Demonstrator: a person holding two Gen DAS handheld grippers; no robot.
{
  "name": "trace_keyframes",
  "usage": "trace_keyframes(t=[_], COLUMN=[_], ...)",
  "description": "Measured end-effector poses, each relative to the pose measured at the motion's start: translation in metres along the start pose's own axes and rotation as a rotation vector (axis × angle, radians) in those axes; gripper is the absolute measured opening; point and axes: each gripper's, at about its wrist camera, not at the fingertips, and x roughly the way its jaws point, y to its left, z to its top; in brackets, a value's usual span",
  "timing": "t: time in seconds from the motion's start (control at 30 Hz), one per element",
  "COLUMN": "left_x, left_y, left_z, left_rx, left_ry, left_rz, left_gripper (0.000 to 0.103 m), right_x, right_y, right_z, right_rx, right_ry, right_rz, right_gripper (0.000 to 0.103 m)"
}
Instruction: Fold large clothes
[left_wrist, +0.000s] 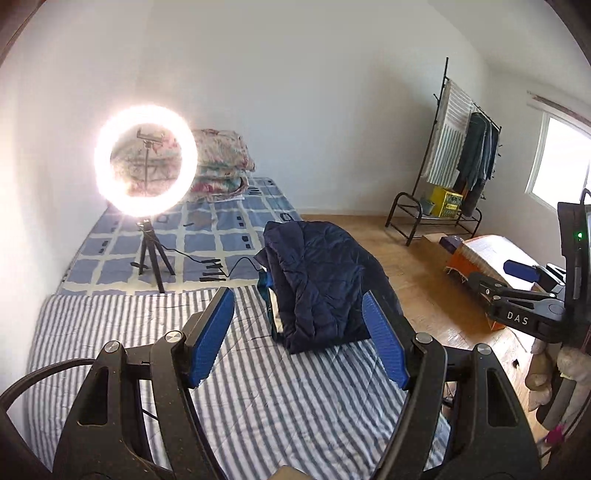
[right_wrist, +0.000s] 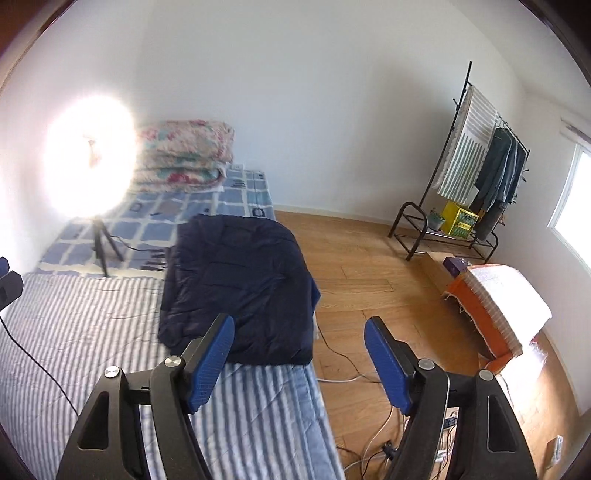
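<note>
One dark navy quilted puffer jacket (right_wrist: 240, 288) lies folded into a squarish bundle on the grey-and-white striped bed cover (left_wrist: 110, 332), near the bed's floor-side edge; it seems to sit on top of other folded cloth (a teal and a pale layer peek out beneath it in the left wrist view), probably so that finished pieces make one stack and leave the striped area free. Two pairs of tongs are in view; the left tongs (left_wrist: 299, 332) and the right tongs (right_wrist: 299, 354) both hang above the bed with blue ribbed pads spread wide and nothing between them. One glowing ring light on a black tripod (left_wrist: 146, 162) stands on the blue checked sheet (left_wrist: 207, 221), likely to light the work; one folded floral quilt (right_wrist: 184, 155) rests behind it; one black clothes rack (right_wrist: 476, 177) stands by the far wall.
</note>
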Motion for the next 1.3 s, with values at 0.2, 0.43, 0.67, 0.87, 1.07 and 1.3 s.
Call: trace_keyframes(t=[0.2,0.43,0.67,0.87,1.07,1.3], left_x=[-0.07,-0.129,-0.158,-0.161,-0.164,-0.162], left_y=[0.012,0.021,0.023,0.017,0.012,0.01], left_z=[-0.033,-0.085,-0.129,-0.153,-0.166,-0.175], left_rx=[-0.009,0.025,0.051,0.092,0.112,0.128], left_ry=[-0.015,-0.034,-0.06,-0.049,-0.07,-0.063], left_rz=[-0.003,0.03,0.043,0.041,0.044,0.052], left_gripper=[0.074,0.078,0.086,0.091,0.1,0.103], right_x=[-0.062,-0.102,-0.125,-0.124,-0.121,-0.123], right_y=[0.017,0.042,0.057,0.063,0.063,0.069], right_z=[-0.039,-0.092,-0.141,-0.162,-0.169,-0.174], right_rx=[0.007,-0.001,0.014,0.006,0.033,0.028], right_ry=[-0.039,-0.072,-0.09,-0.087,-0.102,-0.155], right_rz=[0.033,0.056,0.056,0.037,0.038,-0.015], right_gripper=[0.076,0.077,0.078,0.082,0.09,0.103])
